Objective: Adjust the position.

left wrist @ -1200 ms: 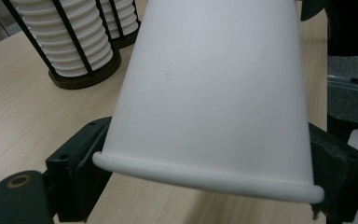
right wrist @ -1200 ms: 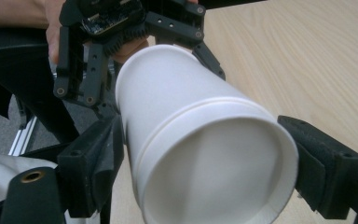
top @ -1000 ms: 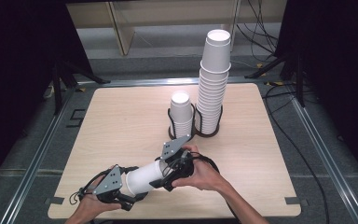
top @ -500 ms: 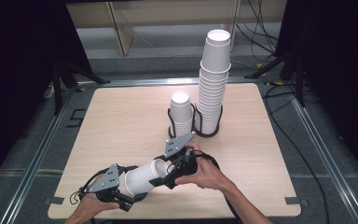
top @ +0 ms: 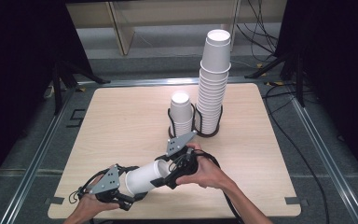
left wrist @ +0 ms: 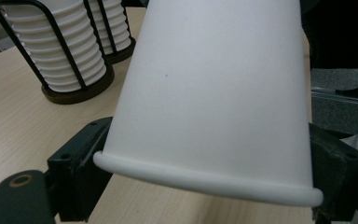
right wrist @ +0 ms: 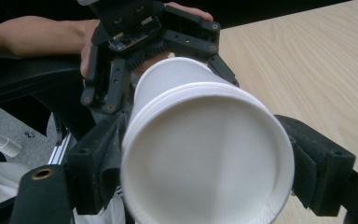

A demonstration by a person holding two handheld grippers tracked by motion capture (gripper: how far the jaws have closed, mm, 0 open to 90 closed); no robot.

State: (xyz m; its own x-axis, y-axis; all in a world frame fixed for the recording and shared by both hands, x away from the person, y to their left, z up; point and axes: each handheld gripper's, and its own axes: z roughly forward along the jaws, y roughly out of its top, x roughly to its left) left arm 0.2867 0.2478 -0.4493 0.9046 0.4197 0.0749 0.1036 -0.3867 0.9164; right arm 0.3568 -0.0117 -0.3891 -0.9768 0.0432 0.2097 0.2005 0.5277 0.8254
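**Paper cup held between both grippers, near table edge**

Your left gripper and right gripper both clamp the white paper cup, which lies on its side above the wooden table at your near edge. In the right gripper view the open mouth faces the camera, with a jaw pressed on each side of the rim. Two cup stacks in black wire holders, the short stack and the tall stack, stand well apart from the held cup.

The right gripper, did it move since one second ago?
Yes. The right gripper shifted slightly toward the table's near edge, away from the short cup stack in its holder.
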